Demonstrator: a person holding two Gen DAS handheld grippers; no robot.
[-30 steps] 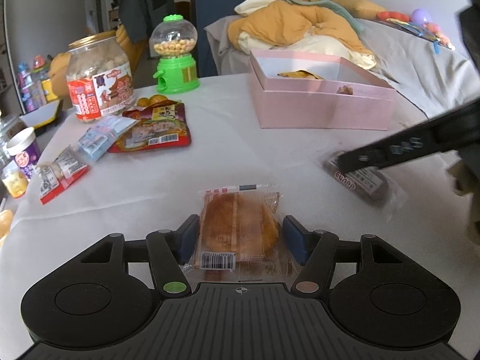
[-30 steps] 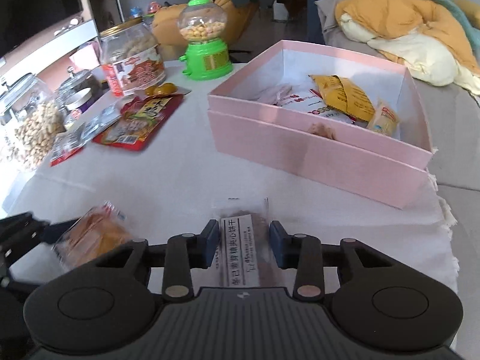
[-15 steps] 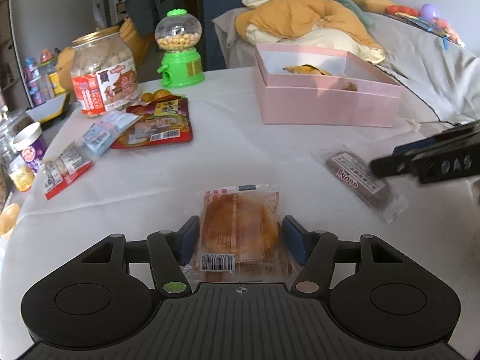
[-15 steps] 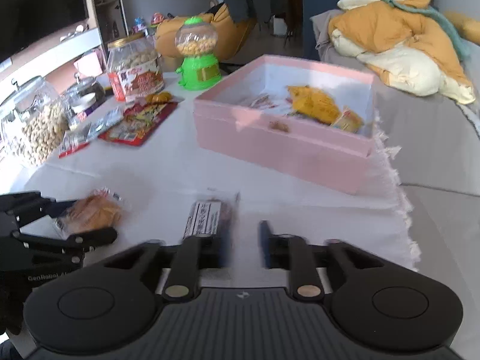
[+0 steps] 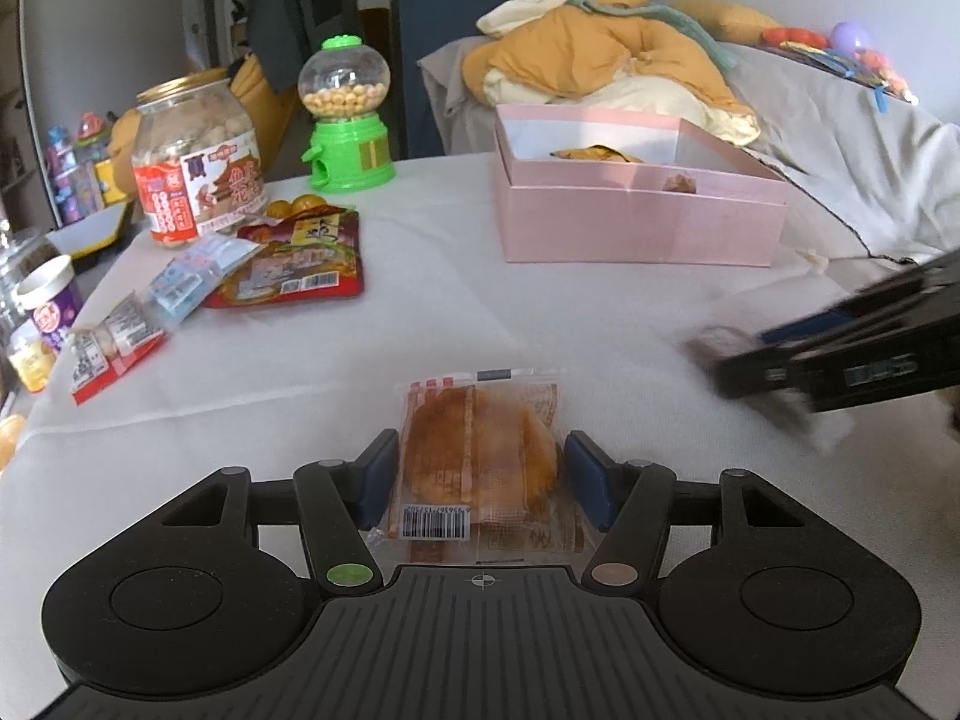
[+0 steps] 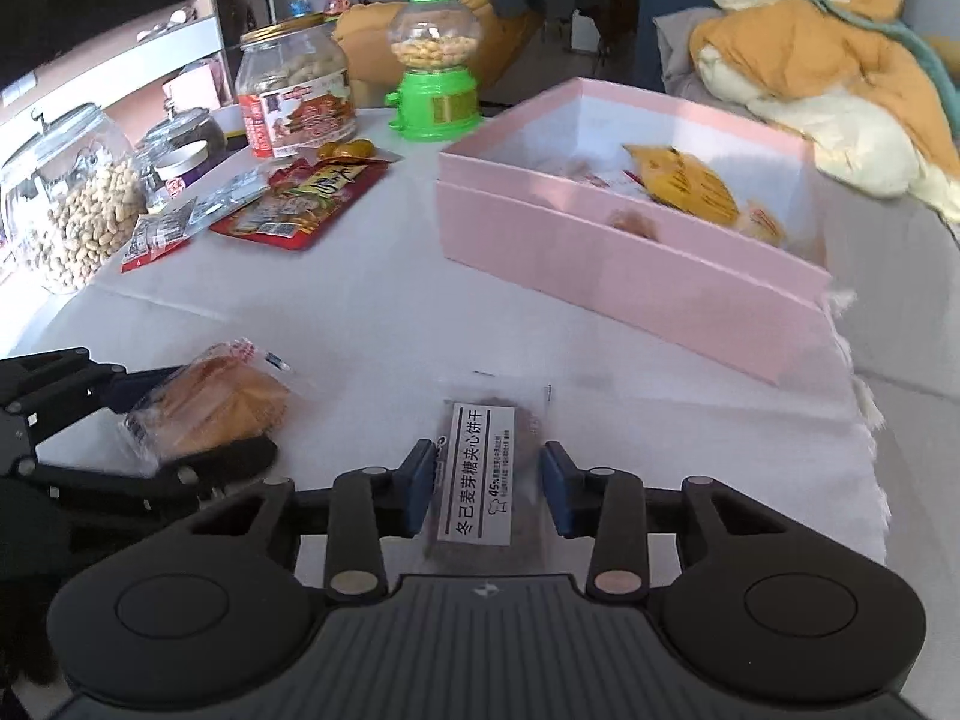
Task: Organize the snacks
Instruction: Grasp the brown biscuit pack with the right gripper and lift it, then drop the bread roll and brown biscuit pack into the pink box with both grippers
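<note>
Left gripper [image 5: 480, 480]: bread packet [image 5: 480, 468] is being grasped, lower centre.
Right gripper [image 6: 489, 489]: biscuit packet [image 6: 480, 474] is being straddled, jaws unclenched.

My left wrist camera sits low over the white table [image 5: 420, 312], looking forward along its fingers toward the pink box [image 5: 636, 228] far ahead. My right wrist camera looks from further right, angled leftward, with the box [image 6: 630, 264] nearer. Both views share the box, the green candy dispenser [image 5: 345, 120] [image 6: 435, 66], and the orange bread packet [image 5: 480, 456] [image 6: 210, 402].
</note>
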